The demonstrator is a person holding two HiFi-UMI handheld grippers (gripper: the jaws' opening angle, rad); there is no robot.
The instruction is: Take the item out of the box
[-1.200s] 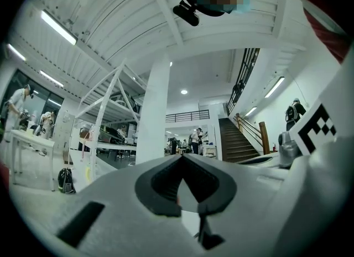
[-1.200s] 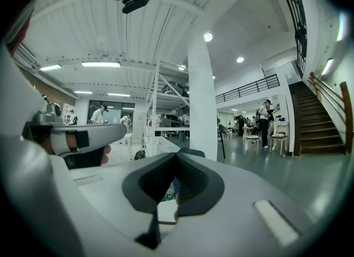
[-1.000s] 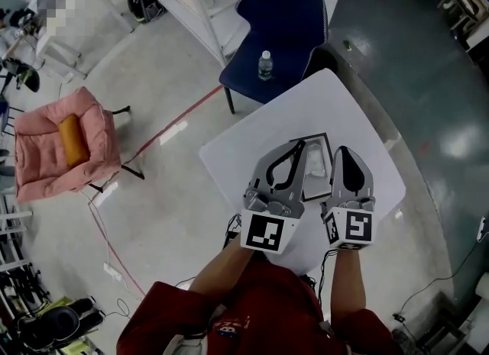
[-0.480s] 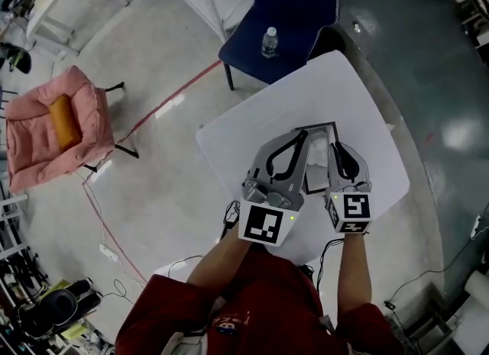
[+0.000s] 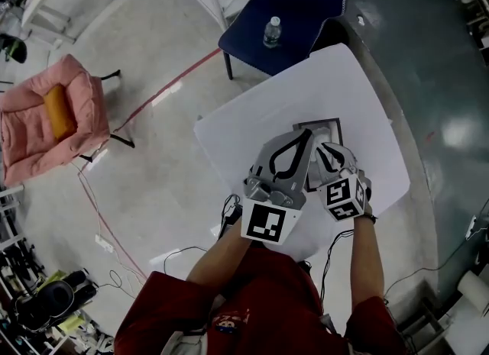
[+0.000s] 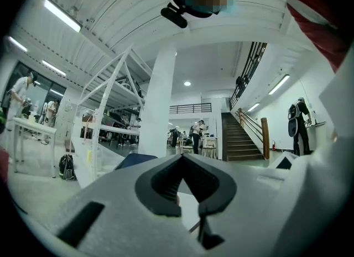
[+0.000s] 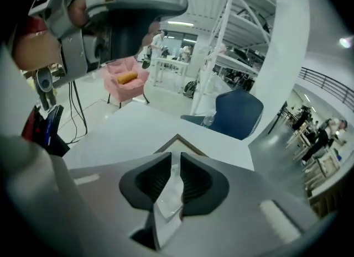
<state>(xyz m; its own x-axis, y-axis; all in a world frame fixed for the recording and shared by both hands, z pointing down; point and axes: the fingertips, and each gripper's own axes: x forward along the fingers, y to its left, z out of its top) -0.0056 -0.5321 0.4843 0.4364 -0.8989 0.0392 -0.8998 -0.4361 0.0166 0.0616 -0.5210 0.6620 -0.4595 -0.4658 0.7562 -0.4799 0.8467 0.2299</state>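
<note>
Right gripper [image 5: 327,155] is tilting down over the box [image 5: 317,122], which is sitting on the white table [image 5: 252,128], towards the side nearest the person. Its jaws have just been opening. The right gripper view is showing them standing slightly apart, with the box corner just past the tips. The item [image 7: 168,196], a pale packet in clear wrap, is showing in the gap between the pads. The pads aren't visibly pressing on it, so I'm reading this as released, not gripping. In the head view the box interior is looking pale, with the item lying inside it. Left gripper [image 5: 306,136] is hanging just beside the right one at the box's left edge, jaws clenched tip to tip with nothing between them. A blue chair [image 5: 298,10] carrying a water bottle [image 5: 271,31] is standing beyond the table.
</note>
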